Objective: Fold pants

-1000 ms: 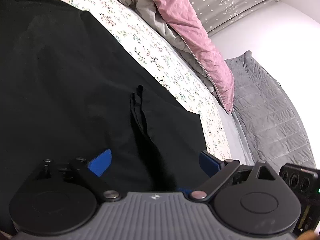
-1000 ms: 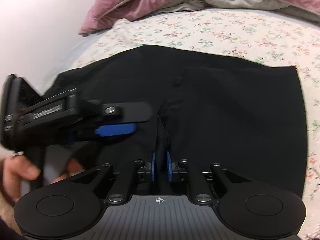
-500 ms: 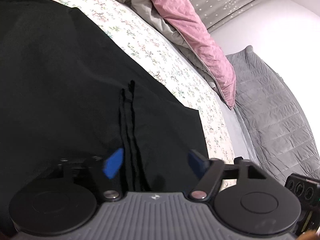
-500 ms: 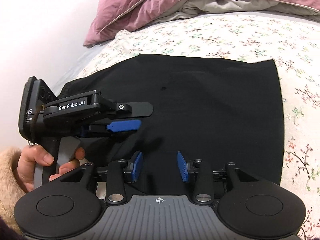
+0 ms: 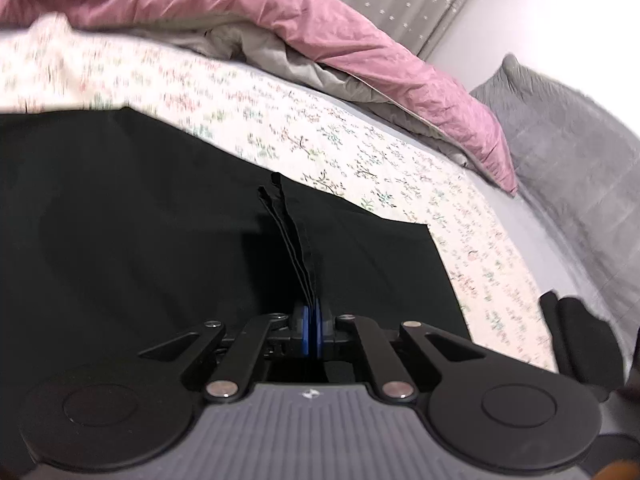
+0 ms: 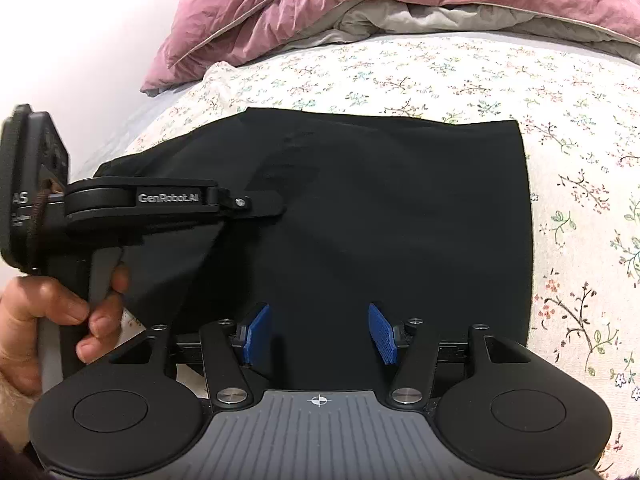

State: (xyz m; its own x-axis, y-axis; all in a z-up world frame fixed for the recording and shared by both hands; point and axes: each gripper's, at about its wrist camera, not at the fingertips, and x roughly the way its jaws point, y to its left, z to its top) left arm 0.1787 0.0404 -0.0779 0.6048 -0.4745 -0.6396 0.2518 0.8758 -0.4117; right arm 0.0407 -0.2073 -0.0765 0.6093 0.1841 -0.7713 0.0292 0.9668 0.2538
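Note:
Black pants [image 5: 140, 240] lie spread on the floral bedsheet [image 5: 400, 168]. My left gripper [image 5: 312, 332] is closing, and its blue pads pinch a stack of layered fabric edges that rises from the pants. In the right wrist view the pants [image 6: 400, 208] lie flat as a dark rectangle. My right gripper [image 6: 320, 332] hovers over their near edge. Its jaws are opening, its blue pads [image 6: 256, 332] stand well apart, and nothing is gripped between them. The left gripper [image 6: 272, 210] reaches in from the left, held by a hand [image 6: 60, 320], with fabric hanging from it.
A crumpled pink and grey duvet [image 5: 320, 20] is heaped along the far side of the bed, also seen as a duvet [image 6: 360, 8] in the right view. A grey quilted blanket [image 5: 568, 140] lies against the white wall. Bare floral sheet [image 6: 580, 200] shows right of the pants.
The left jaws went from wide apart to pinching the layered pants edge, and the hand rose and rolled. The right jaws let go of the fabric fold and spread apart.

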